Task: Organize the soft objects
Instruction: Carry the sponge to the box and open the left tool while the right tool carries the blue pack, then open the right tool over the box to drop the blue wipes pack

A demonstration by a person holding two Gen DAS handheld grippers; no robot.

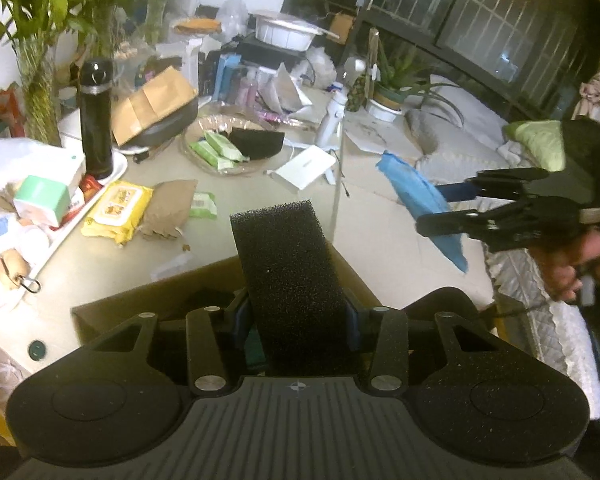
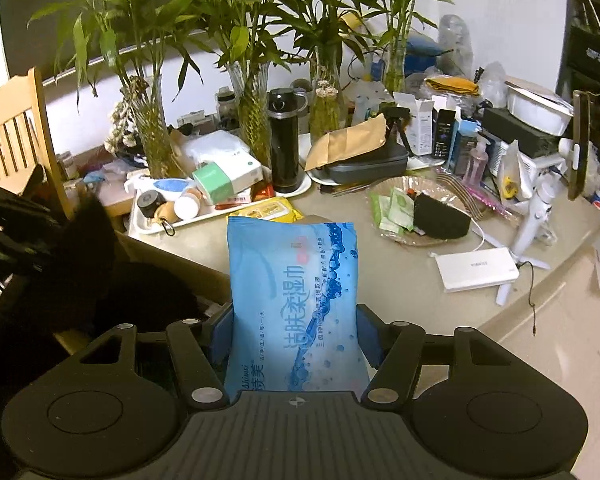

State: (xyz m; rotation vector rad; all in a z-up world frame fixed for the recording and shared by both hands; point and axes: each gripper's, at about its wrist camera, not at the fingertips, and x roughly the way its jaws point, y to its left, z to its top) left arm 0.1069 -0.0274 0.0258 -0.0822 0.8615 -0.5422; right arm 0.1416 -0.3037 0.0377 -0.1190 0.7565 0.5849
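Both views are lit dimly by indoor light from above; a bright wall (image 2: 260, 76) is blown out, edges are bent by fisheye distortion, and the window (image 1: 500, 28) is dark

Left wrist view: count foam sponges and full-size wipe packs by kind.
Black foam sponges: 2 (held sponge in left gripper, dish sponge)
Full-size wipe packs: 2 (blue pack in right gripper, yellow pack)
Total: 4

I see the box (image 1: 148, 300) at lower centre, the flask (image 1: 96, 120) on a tray (image 1: 118, 170) upper left, and the dish (image 1: 204, 160) right of it.
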